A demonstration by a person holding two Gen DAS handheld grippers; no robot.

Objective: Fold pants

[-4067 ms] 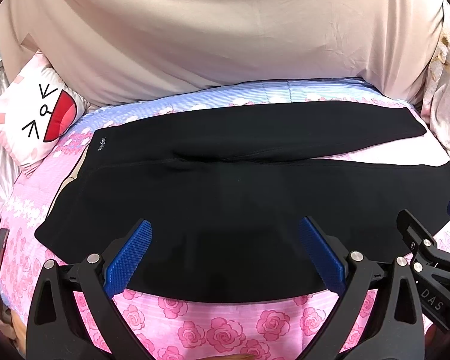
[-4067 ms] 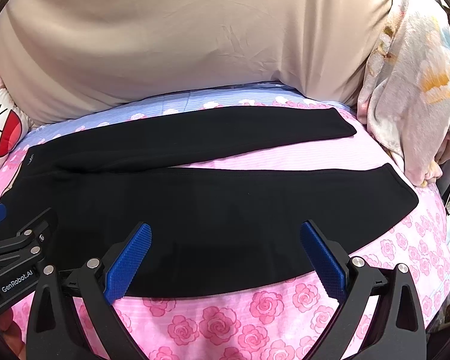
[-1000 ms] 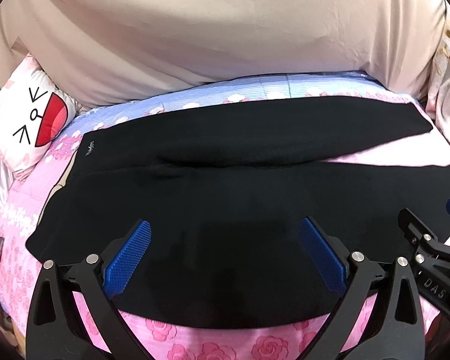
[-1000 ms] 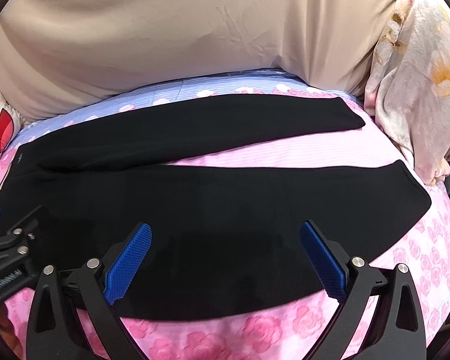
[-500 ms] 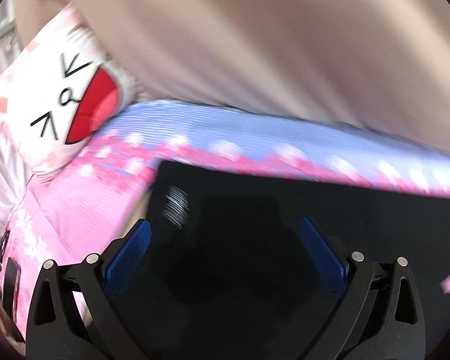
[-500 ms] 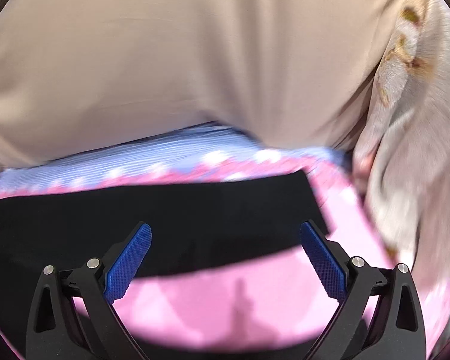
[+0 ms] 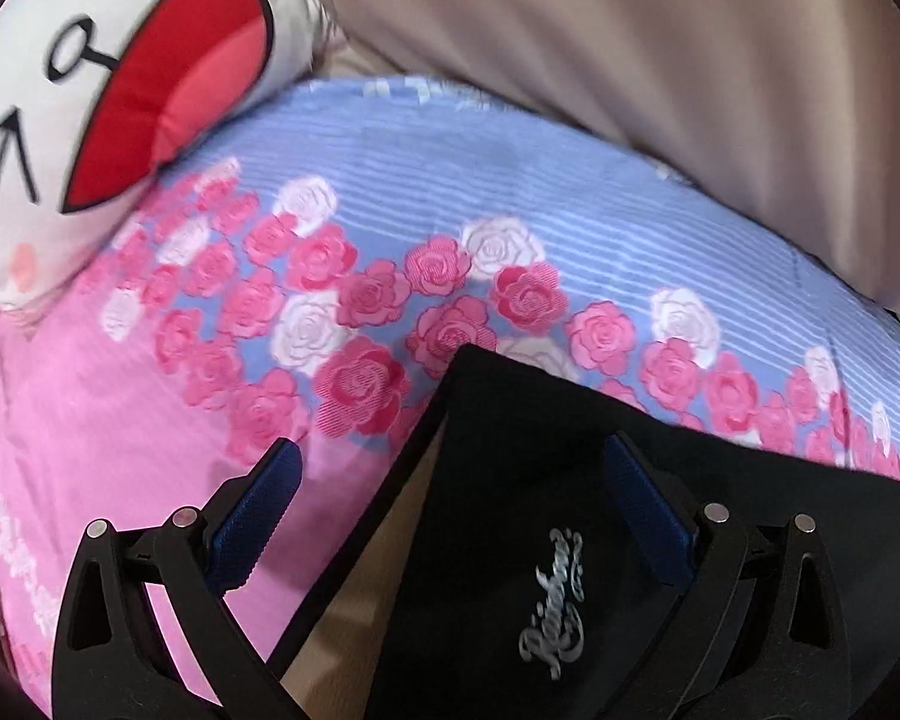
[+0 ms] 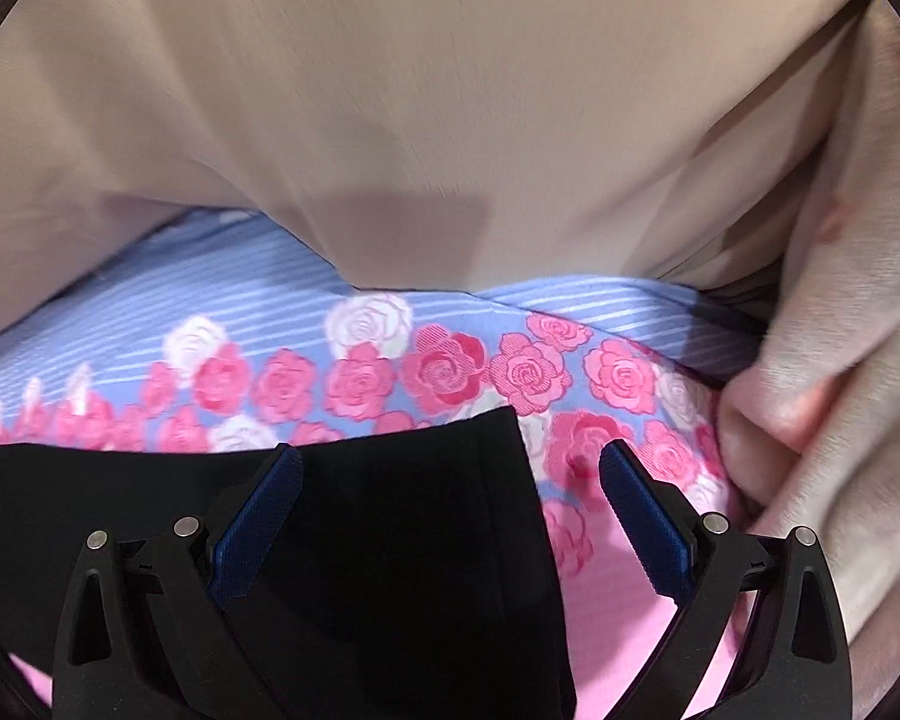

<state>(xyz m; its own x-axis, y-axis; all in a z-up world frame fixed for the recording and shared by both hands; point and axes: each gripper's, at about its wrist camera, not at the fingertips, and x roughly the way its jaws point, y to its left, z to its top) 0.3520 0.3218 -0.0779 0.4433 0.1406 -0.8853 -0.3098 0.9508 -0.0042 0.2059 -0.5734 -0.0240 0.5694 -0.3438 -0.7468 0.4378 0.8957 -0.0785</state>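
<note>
Pants (image 7: pixel 570 516) lie flat on the rose bedsheet (image 7: pixel 390 192), and I have moved both grippers from their near edge to the far leg, left gripper (image 7: pixel 450 516) wide open over the waistband corner, right gripper (image 8: pixel 450 516) wide open over the hem, ready to pinch.

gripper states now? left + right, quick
Left gripper: open, straddling the waistband corner of the black pants, holding nothing.
Right gripper: open, straddling the pants' leg hem, holding nothing.

Rose-print bed (image 7: pixel 120 420) (pink, blue) bears black pants (image 7: pixel 510 480).
</note>
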